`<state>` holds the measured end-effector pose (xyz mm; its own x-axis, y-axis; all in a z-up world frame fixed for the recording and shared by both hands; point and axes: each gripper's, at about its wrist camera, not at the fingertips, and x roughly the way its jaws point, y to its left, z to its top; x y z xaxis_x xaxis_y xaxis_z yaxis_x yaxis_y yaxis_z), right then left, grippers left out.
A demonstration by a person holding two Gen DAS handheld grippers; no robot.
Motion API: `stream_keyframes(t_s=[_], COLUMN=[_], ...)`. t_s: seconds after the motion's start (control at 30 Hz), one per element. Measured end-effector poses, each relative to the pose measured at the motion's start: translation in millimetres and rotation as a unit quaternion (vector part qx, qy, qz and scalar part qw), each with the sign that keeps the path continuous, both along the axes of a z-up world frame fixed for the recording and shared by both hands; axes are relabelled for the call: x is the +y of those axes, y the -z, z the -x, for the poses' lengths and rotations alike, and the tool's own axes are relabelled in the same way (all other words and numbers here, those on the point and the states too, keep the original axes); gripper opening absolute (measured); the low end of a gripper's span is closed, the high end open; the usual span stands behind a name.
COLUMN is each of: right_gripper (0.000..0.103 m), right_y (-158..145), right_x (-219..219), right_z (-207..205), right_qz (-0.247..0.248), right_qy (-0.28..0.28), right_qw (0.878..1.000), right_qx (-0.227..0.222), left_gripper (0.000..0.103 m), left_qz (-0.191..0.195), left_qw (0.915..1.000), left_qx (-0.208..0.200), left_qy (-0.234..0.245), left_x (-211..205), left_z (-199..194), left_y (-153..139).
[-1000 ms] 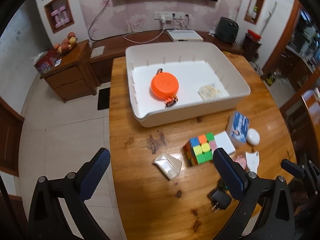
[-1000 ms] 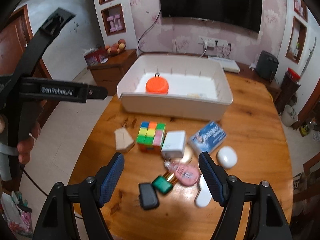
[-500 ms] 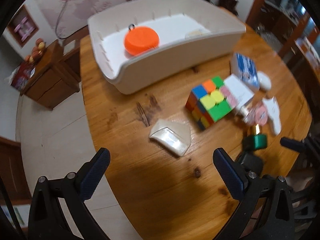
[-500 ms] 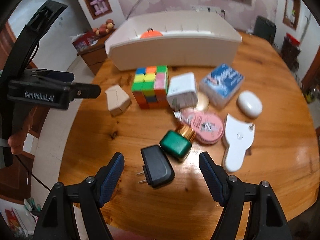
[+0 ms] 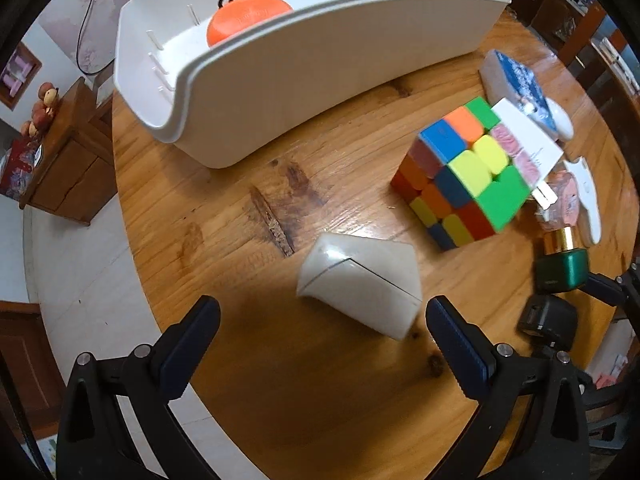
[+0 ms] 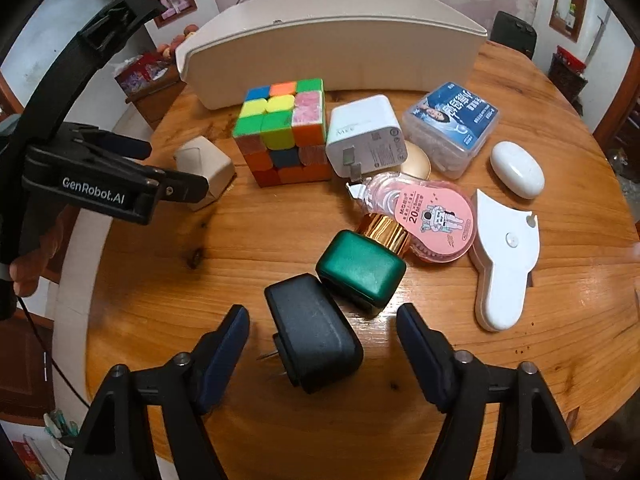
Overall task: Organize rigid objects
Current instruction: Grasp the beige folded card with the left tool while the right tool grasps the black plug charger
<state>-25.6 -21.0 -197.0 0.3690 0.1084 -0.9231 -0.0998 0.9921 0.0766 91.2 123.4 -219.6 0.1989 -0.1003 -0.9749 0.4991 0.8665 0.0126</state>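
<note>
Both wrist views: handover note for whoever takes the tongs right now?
Left tongs: open, empty, low over the small beige box.
Right tongs: open, jaws have just been closing, straddling the black charger without pressing it yet.
Done: orange disc is in the white bin.
Left on the table: colour cube, white adapter, blue box, white pebble case, pink tape dispenser, green bottle, white tool.
</note>
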Motion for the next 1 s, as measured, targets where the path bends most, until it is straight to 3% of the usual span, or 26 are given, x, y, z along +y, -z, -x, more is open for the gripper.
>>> stream_keyframes(t_s=[0.47,0.57,0.6,0.63,0.7,0.83,1.0], right_gripper=[0.058,0.047,0.046,0.046,0.045,0.045,0.045], right_y=[11,10,10,9,9,2,-22], right_x=[13,16,18,19,20,21,17], right_z=[1,3,4,5,6,11,15], right_qz=[0.03,0.031,0.036,0.038,0.036,0.022,0.005], right_qy=[-0.006,-0.015,-0.019,-0.022,-0.028,-0.04,-0.063], right_qw=[1.0,0.999,0.999,0.999,0.999,0.999,0.998], right_qx=[0.001,-0.001,-0.003,-0.003,-0.003,-0.004,-0.021], left_gripper=[0.102,0.088,0.071,0.067,0.067,0.066,0.066], left_qz=[-0.03,-0.025,-0.017,-0.01,-0.03,-0.032,-0.019], left_qw=[0.9975,0.997,0.9971,0.9973,0.997,0.998,0.9988], left_qx=[-0.004,-0.014,-0.012,-0.01,-0.025,-0.026,-0.044], left_qy=[0.064,0.073,0.074,0.073,0.067,0.048,0.007], left_x=[0,0,-6,-10,-11,-11,-17], left_z=[4,-1,-3,-5,-1,4,22], left_y=[17,11,8,6,6,4,-32])
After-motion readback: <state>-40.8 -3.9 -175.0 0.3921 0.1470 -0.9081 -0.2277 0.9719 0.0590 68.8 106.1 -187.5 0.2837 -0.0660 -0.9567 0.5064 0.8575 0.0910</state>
